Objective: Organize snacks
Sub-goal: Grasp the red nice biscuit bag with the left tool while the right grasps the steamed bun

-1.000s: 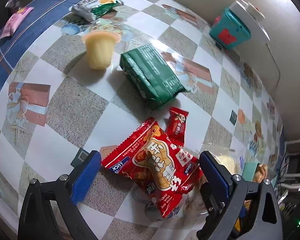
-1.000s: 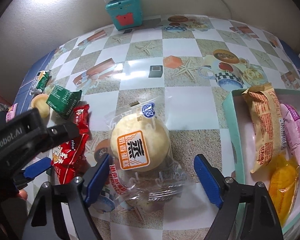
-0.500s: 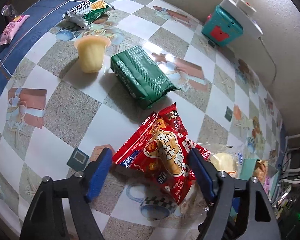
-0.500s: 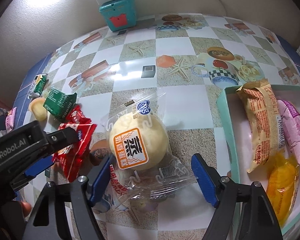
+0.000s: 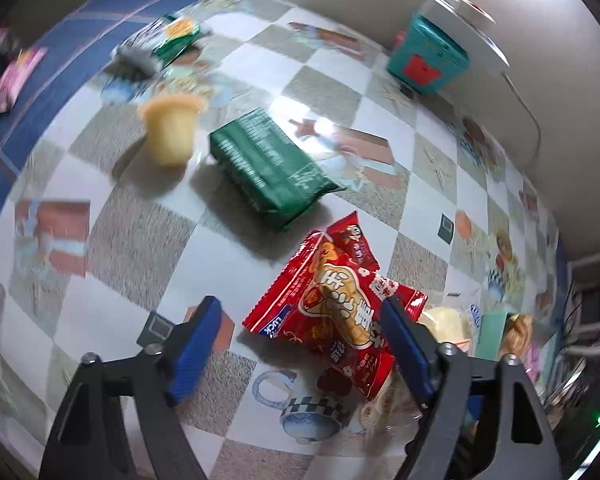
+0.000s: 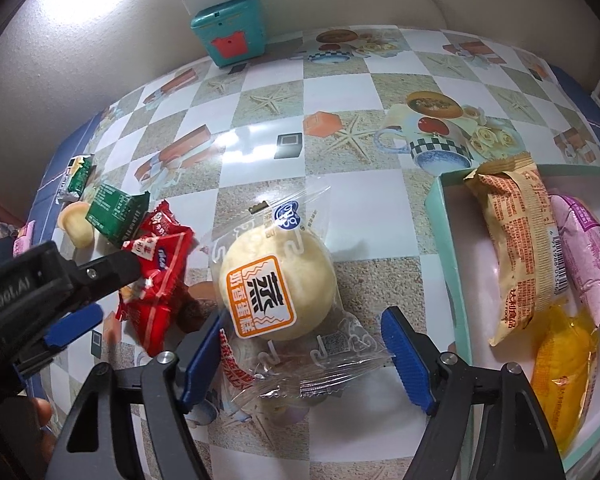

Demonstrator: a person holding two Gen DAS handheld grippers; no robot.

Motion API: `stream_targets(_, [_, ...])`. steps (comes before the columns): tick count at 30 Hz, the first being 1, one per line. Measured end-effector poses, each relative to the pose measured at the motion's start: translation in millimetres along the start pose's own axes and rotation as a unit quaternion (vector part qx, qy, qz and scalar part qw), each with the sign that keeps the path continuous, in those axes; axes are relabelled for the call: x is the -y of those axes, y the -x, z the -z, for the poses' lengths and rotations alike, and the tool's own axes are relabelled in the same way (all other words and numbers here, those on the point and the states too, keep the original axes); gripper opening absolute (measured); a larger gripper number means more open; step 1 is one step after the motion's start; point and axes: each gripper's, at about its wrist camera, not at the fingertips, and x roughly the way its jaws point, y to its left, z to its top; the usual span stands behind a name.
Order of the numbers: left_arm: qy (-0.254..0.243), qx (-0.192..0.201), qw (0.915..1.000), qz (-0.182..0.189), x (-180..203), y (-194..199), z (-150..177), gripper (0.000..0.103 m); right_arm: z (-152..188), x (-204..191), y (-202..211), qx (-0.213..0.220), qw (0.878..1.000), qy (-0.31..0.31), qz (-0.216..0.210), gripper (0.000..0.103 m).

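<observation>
A red snack packet [image 5: 336,312] lies on the checked tablecloth between the blue pads of my left gripper [image 5: 300,340], which is open around it; the right pad [image 5: 404,348] is close to its edge. A smaller red packet [image 5: 352,240] lies just behind it. My right gripper [image 6: 300,352] is open around the near end of a clear-wrapped round cake [image 6: 276,280]. The left gripper also shows in the right wrist view [image 6: 60,280], over the red packet [image 6: 156,280]. A teal tray [image 6: 448,256] at the right holds several wrapped snacks.
A green packet [image 5: 268,168], a yellow jelly cup [image 5: 172,132] and a green-white packet [image 5: 160,44] lie farther left. A teal box [image 5: 428,60] with a white power strip stands by the wall. A pink packet [image 5: 16,76] lies on the blue cloth.
The left gripper has narrowed around the red packet and drawn back a little. The right gripper has moved slightly forward over the cake's wrapper.
</observation>
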Motion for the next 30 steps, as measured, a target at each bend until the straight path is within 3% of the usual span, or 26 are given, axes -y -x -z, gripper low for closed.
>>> stream_targets(5, [-0.031,-0.009,0.9994,0.01,15.8,-6.7,0.8,0.083,-2.1,9.5,1.4,0.001,1.0,-0.012,0.002,0.077])
stream_targets(13, [-0.092,-0.014,0.9956,-0.011,41.9,-16.3,4.6,0.083,-4.4,17.9,2.2,-0.003,1.0,-0.02,-0.005,0.077])
stream_targets(24, [-0.073,-0.007,0.9969,-0.028,38.3,-23.8,3.1,0.083,-4.0,15.4,2.8,-0.004,1.0,-0.017,-0.004,0.077])
stream_targets(25, [-0.072,-0.006,0.997,-0.028,38.9,-24.5,3.3,0.082,-4.0,15.4,2.9,-0.004,1.0,-0.017,-0.004,0.077])
stream_targets(27, [-0.069,-0.006,0.9973,-0.023,38.4,-23.5,3.7,0.066,-3.7,15.2,3.2,-0.006,1.0,-0.015,-0.004,0.076])
stream_targets(30, [-0.06,-0.001,0.9982,-0.003,35.0,-19.1,3.0,0.062,-3.4,14.0,3.4,-0.007,1.0,-0.012,-0.003,0.076])
